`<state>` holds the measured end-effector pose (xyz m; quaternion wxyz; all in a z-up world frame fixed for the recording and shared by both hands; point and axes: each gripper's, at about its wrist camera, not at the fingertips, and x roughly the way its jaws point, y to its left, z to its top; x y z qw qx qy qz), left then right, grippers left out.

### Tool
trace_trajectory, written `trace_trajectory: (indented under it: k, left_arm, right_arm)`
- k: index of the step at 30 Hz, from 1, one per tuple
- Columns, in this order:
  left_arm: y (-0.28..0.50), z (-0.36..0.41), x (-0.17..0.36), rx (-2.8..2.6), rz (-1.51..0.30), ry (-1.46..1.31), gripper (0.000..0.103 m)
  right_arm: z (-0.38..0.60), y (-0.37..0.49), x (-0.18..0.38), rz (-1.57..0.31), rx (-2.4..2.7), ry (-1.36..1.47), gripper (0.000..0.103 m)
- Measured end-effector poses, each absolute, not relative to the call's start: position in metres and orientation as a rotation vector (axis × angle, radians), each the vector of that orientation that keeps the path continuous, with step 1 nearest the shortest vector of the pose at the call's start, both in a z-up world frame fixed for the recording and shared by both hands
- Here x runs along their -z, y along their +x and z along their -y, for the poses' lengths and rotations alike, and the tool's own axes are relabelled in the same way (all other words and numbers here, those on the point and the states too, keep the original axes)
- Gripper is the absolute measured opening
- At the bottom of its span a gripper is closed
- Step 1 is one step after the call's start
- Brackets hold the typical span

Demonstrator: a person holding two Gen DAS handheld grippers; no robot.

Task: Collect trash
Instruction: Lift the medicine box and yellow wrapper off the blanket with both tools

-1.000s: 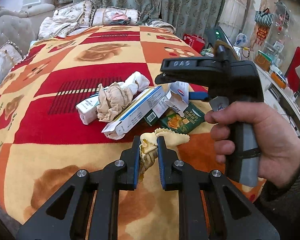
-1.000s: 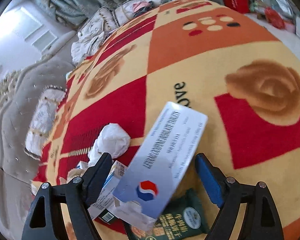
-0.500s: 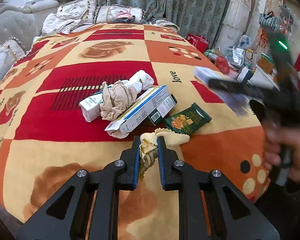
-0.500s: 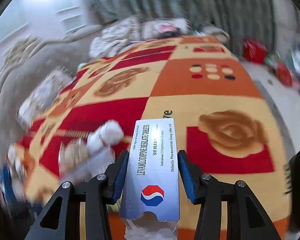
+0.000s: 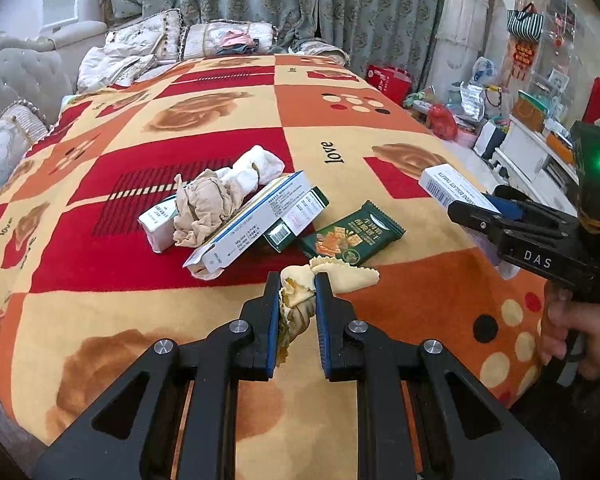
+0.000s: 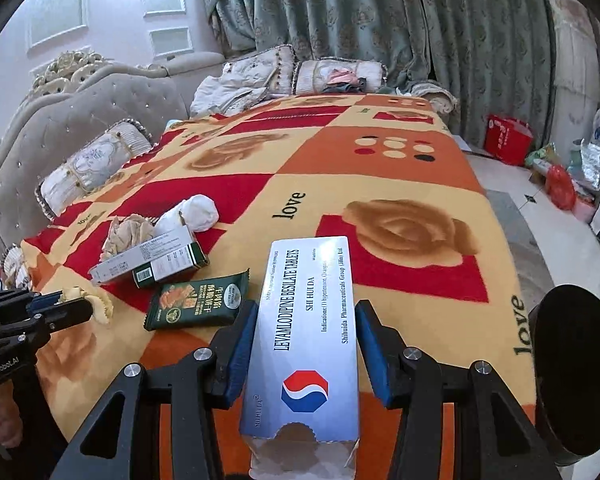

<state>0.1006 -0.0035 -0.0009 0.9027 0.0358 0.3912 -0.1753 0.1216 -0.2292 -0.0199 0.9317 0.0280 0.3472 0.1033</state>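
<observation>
My left gripper (image 5: 298, 280) is shut on a crumpled yellow paper wrapper (image 5: 300, 300) and holds it above the blanket's near edge. My right gripper (image 6: 304, 320) is shut on a silver-white medicine box (image 6: 306, 336); it shows at the right of the left wrist view (image 5: 452, 192). On the bed lies a trash pile: a long white box (image 5: 256, 220), a dark green box (image 5: 296, 226), a green snack packet (image 5: 354, 236), a beige crumpled paper (image 5: 204, 206), a white tissue wad (image 5: 256, 168) and a small white carton (image 5: 158, 224).
A red, orange and yellow blanket (image 5: 204, 112) covers the bed. Pillows (image 5: 148, 40) and a grey tufted headboard (image 6: 60, 128) stand at the far side. A black round container (image 6: 568, 368) sits at the right. Bags and clutter (image 5: 444, 120) line the floor on the right.
My right gripper has lifted the medicine box off the pile and swung right, away from the trash. My left gripper keeps its hold on the yellow wrapper and has barely moved.
</observation>
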Motion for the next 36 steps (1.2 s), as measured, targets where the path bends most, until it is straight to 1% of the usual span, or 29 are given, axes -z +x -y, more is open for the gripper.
trace_trajectory:
  k: [8, 36]
  left_arm:
    - [0.098, 0.012, 0.001, 0.374, -0.806, 0.088, 0.014]
    - [0.094, 0.018, -0.002, 0.38, -0.796, 0.104, 0.014]
  right_arm:
    - [0.232, 0.113, 0.019, -0.697, -0.195, 0.019, 0.048]
    - [0.246, 0.105, 0.016, -0.686, -0.167, 0.018, 0.048]
